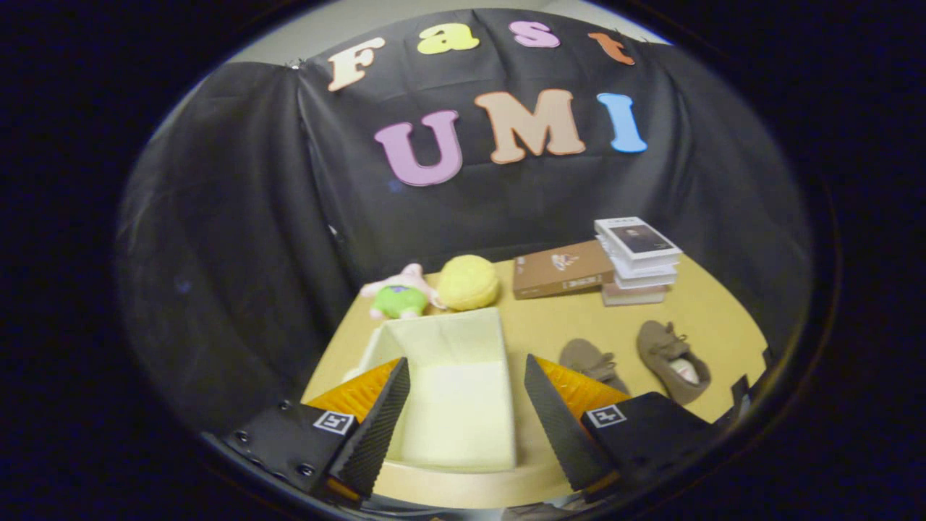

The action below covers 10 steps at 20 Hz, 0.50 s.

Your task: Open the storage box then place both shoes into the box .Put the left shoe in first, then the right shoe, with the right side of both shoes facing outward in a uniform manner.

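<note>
Jaws spread wide, empty; gripper [463,405] hangs over the near end of the storage box [448,391], which sits open on the tabletop [709,304], cream inside, nothing in it. Box walls look like soft fabric, likely to give under a push. To the right, two brown shoes: near shoe [589,362] just beside the right finger, far shoe [673,358] further right. Both look light and floppy; best hold is probably the heel collar. Far side: books [636,260], plush toys [405,293].
</note>
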Available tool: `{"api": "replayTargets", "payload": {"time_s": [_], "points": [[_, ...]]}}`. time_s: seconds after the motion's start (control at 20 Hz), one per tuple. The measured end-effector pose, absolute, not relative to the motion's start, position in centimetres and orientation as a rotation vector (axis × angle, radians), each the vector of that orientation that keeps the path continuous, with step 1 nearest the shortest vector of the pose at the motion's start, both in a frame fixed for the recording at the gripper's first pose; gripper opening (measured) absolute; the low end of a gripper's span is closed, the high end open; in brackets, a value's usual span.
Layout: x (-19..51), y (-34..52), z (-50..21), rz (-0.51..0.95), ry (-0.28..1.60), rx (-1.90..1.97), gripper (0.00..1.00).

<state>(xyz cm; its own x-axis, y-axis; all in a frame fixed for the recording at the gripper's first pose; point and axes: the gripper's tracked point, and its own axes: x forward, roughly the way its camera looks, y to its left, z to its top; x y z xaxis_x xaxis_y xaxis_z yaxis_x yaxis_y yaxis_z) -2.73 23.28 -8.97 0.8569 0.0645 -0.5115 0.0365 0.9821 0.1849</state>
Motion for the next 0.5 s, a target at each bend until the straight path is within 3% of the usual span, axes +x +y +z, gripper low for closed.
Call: {"api": "replayTargets", "payload": {"time_s": [0.5], "points": [[-1.6, 8.7, -20.0, -0.212, 0.922, -0.054, 0.91]]}}
